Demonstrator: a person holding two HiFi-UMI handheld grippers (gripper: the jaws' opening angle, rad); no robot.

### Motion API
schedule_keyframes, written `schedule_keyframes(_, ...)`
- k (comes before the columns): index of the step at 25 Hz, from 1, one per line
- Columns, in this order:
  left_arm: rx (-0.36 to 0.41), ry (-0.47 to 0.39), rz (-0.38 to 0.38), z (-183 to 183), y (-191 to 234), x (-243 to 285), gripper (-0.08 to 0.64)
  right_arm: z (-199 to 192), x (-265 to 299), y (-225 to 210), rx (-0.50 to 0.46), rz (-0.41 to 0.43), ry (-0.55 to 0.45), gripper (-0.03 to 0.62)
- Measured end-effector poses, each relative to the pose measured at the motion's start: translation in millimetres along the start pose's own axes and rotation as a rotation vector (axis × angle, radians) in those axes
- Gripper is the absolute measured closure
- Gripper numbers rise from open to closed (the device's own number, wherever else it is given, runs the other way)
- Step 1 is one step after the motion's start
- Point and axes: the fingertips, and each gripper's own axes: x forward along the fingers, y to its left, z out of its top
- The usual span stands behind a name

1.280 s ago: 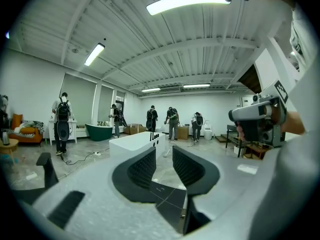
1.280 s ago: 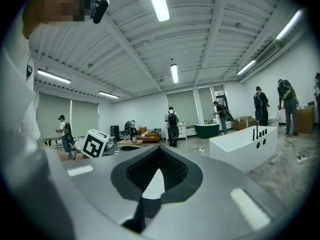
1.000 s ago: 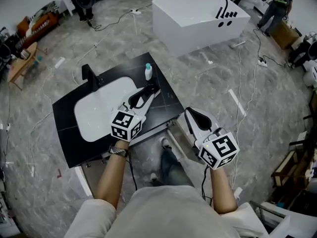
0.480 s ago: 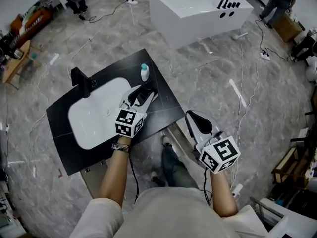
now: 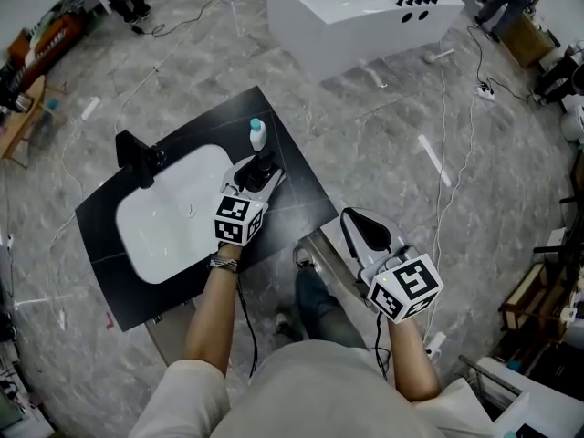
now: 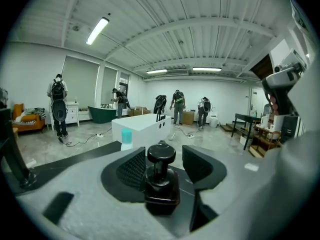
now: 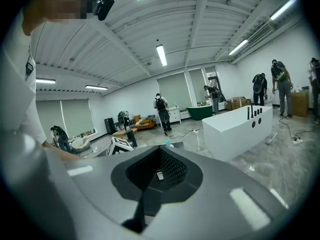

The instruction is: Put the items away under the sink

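**A:** You've got bright, even light from the ceiling strips point(image 6: 97, 30) high over the white tub point(image 5: 365, 12).
**B:** Soft shadows only. Your gripper views bow hard, black at the corners, and the nearest foreground blurs.

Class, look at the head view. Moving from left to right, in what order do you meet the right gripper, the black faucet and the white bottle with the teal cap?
black faucet → white bottle with teal cap → right gripper
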Motion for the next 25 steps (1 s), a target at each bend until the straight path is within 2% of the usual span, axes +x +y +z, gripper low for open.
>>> schedule_keyframes(6, -0.001, 0.029, 0.005, -13.9, 5.5, 16.1, 0.340, -8.5, 1.8, -6.4, -0.001, -0.001, 0.026, 0.586)
schedule_keyframes(12, -0.006, 0.007, 0.005, -16.0, 7.5, 26.7, 0.371, -15.4, 2.1, -14.9, 0.005, -0.021, 0.045, 0.586)
schedule_keyframes(20, 0.061, -0.013, -0.007, -13.4, 3.3, 26.5, 0.422, -25.1, 2.5, -15.3, 0.004, -0.025, 0.070, 0.586)
schedule_keyframes(25, 0.052, -0.010, 0.009, -14.6, 6.1, 24.8, 0.441, -31.6, 1.8, -16.1, 0.013, -0.030, 0.082, 0.586)
